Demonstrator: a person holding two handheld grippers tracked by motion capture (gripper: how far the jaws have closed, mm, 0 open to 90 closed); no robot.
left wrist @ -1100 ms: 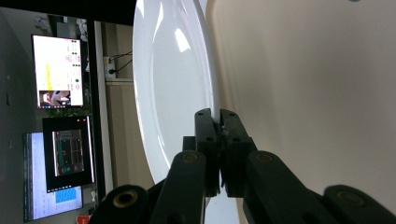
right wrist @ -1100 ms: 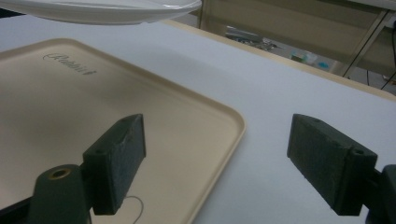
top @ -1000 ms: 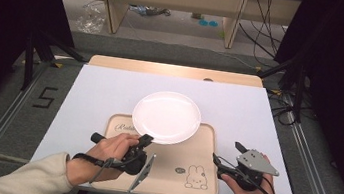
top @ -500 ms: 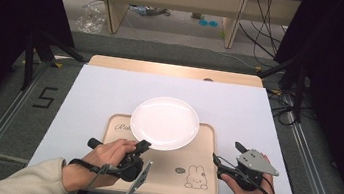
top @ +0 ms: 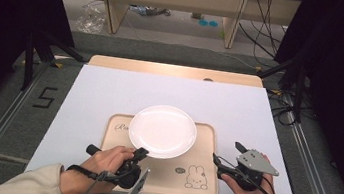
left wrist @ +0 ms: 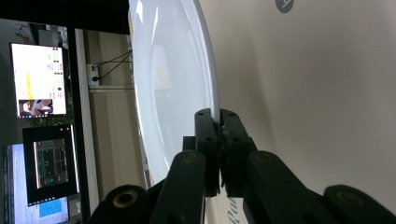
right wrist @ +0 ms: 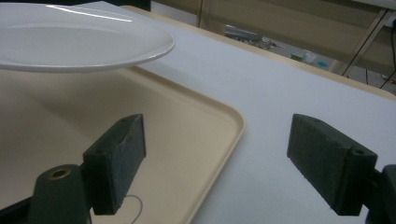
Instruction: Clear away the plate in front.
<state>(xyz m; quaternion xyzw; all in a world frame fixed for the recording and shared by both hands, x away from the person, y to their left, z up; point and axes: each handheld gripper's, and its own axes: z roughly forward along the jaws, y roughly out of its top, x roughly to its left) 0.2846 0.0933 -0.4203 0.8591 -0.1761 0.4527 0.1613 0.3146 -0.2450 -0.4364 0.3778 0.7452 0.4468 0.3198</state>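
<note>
A round white plate (top: 162,130) hangs a little above the far half of a beige tray (top: 169,180). My left gripper (top: 141,153) is shut on its near rim. In the left gripper view the two jaws (left wrist: 219,116) meet on the plate's edge (left wrist: 173,84), with the tray (left wrist: 303,93) behind it. My right gripper (top: 226,152) stands open at the tray's right edge with nothing between its jaws. In the right gripper view the open jaws (right wrist: 219,140) straddle the tray's corner (right wrist: 187,140), and the plate (right wrist: 79,37) floats over the tray at upper left.
The tray lies on a white mat (top: 110,89) that covers a wooden table (top: 173,70). A small rabbit drawing (top: 195,176) marks the tray's near right. Metal rails (top: 1,115) run along both sides of the table.
The plate has come nearer to the person, carried by the left gripper, and now sits more fully over the tray. The right gripper has stayed put.
</note>
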